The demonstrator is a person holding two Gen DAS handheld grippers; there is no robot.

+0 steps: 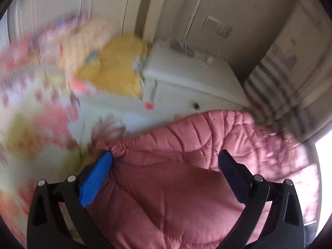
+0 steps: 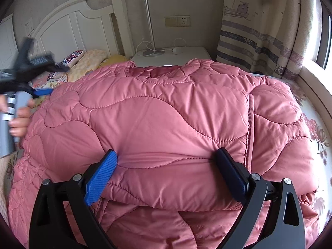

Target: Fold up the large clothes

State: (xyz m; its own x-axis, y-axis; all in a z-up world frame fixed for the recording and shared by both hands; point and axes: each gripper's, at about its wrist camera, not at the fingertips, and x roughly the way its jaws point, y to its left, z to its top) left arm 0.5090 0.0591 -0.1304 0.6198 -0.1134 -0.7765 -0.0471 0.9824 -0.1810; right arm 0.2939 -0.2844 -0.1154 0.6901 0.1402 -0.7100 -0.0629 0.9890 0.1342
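A large pink quilted jacket (image 2: 166,112) lies folded over itself on the bed, collar toward the nightstand. My right gripper (image 2: 166,155) is open, its jaws wide apart, pressing against the folded upper layer at the near edge. My left gripper (image 1: 166,155) is open over the jacket's edge (image 1: 186,145); its view is motion-blurred. In the right wrist view the left gripper (image 2: 44,92) shows blurred at the jacket's far left edge, held by a hand (image 2: 19,122).
A floral bedsheet (image 2: 317,128) covers the bed. Pillows (image 2: 87,62) and a yellow cloth (image 1: 116,68) lie by the white headboard (image 2: 68,27). A white nightstand (image 2: 172,56) holds a lamp. Striped curtains (image 2: 259,37) hang at the right by a window.
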